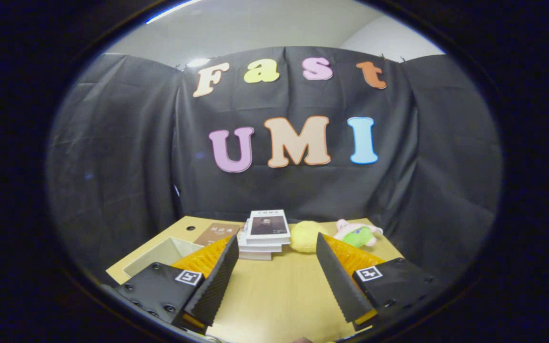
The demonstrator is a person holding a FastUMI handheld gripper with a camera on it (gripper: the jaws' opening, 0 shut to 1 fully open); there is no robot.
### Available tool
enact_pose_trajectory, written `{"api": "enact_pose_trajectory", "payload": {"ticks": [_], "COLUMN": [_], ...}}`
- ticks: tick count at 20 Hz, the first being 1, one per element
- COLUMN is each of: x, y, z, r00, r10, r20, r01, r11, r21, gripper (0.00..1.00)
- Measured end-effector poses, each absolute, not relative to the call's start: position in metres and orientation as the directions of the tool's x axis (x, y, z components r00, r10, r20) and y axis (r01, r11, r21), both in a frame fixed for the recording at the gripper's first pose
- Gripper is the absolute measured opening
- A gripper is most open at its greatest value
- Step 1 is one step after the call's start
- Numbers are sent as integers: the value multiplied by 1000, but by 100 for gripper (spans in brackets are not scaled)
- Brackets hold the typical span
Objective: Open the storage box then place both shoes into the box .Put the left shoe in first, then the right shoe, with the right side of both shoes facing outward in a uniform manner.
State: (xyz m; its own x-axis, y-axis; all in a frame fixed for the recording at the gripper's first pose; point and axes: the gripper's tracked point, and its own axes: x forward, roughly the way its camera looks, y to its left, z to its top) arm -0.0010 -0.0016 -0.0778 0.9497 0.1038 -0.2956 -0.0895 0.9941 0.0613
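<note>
Gripper (274, 262) agape over table (274, 290); books (265, 231) beyond

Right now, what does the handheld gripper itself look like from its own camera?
The gripper has two flat, blade-like fingers with finely ribbed inner faces, tapering toward their tips. Each is mounted on a black block with visible screws and a small square black-and-white marker on top. Orange ribbed parts sit behind the fingers. The fingers stand apart over bare wooden table.
</note>
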Motion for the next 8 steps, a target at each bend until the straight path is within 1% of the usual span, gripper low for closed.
{"api": "enact_pose_trajectory", "payload": {"ticks": [5,8], "x": [4,6], "y": [-25,-20], "z": [-62,-45], "r00": [977,989], "r10": [58,61], "r20": [-204,-137], "r01": [-57,-65], "r11": [998,998], "r21": [9,-23], "gripper": [100,100]}}
